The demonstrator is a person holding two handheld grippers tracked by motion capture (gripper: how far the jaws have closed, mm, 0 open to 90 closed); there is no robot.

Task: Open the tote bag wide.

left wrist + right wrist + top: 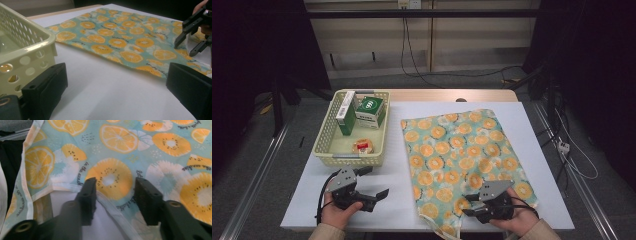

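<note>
Straddling the hem of the fruit-print cloth (117,152), right gripper (113,192) jaws are part-open, cloth not pinched; left gripper (379,194) is held open, empty, near the basket (323,150)

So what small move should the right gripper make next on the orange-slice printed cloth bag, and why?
Probably close fully on the hem: the right gripper straddles the near edge of the orange-slice printed cloth bag, jaws apart, pads not yet pinching the fabric.
</note>
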